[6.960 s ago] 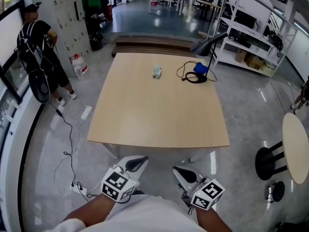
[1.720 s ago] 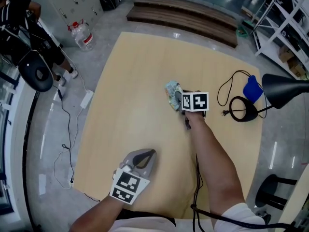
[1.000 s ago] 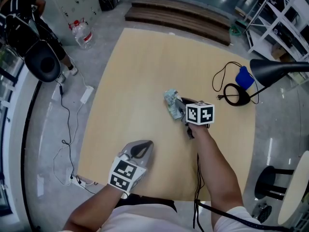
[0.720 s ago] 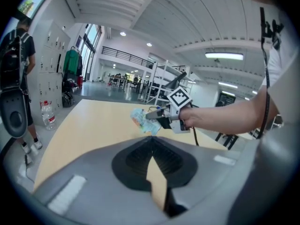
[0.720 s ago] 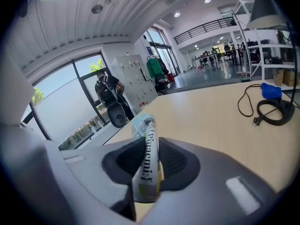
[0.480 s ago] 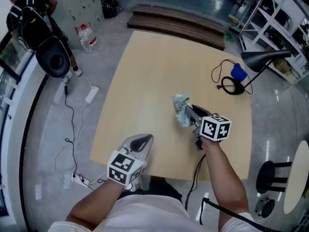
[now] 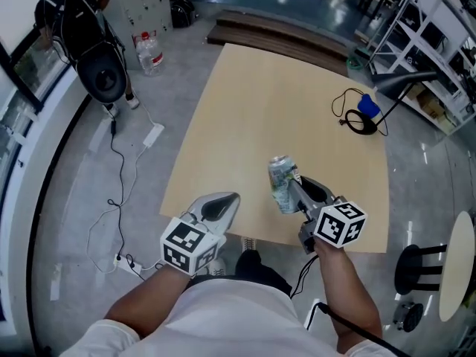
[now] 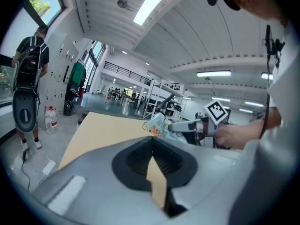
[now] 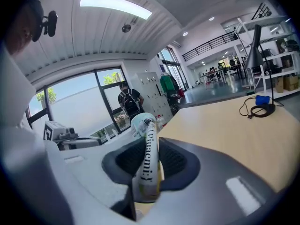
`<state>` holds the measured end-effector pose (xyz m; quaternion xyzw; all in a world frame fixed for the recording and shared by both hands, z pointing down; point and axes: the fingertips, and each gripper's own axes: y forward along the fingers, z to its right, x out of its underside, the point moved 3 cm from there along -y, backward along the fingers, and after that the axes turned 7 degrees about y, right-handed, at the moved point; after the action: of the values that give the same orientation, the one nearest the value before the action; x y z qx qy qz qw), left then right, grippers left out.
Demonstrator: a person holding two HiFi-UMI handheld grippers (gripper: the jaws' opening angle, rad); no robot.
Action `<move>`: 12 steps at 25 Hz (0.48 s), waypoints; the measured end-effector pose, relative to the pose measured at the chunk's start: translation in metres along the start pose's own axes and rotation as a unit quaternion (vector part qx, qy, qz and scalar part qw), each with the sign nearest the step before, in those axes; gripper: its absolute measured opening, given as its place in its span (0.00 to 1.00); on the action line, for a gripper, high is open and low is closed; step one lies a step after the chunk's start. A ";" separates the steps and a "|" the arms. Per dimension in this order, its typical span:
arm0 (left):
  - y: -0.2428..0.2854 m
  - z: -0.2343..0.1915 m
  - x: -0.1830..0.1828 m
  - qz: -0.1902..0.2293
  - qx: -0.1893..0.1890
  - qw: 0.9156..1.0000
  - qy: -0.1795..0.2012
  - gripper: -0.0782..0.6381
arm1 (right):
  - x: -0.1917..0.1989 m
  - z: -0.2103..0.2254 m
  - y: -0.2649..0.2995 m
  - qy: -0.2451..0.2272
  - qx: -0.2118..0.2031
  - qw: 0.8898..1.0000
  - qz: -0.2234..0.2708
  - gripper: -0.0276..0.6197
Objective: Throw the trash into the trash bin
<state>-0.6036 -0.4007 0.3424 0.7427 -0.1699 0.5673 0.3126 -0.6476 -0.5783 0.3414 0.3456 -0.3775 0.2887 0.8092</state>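
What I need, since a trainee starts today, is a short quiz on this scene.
1. True or false: the right gripper is shut on the crushed can.
2. The desk lamp stands on the table at its: A near edge, B far right corner, C far left corner.
3. What stands on the floor off the table's far left corner?
Key: 1 true; 2 B; 3 a water bottle.
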 end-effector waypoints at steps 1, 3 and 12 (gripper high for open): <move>-0.008 0.003 -0.002 0.006 0.001 1.000 0.001 0.12 | 0.004 -0.010 -0.005 0.000 -0.003 1.000 0.003 0.18; -0.021 0.007 -0.004 0.017 0.002 1.000 0.002 0.12 | 0.011 -0.027 -0.015 0.001 -0.010 1.000 0.008 0.18; -0.050 0.030 -0.005 0.029 0.001 1.000 0.008 0.11 | 0.025 -0.071 -0.071 0.027 -0.030 0.998 0.046 0.18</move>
<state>-0.5527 -0.3836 0.3197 0.7329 -0.1882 0.5825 0.2970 -0.5529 -0.5605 0.3030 0.2955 -0.3792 0.3235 0.8150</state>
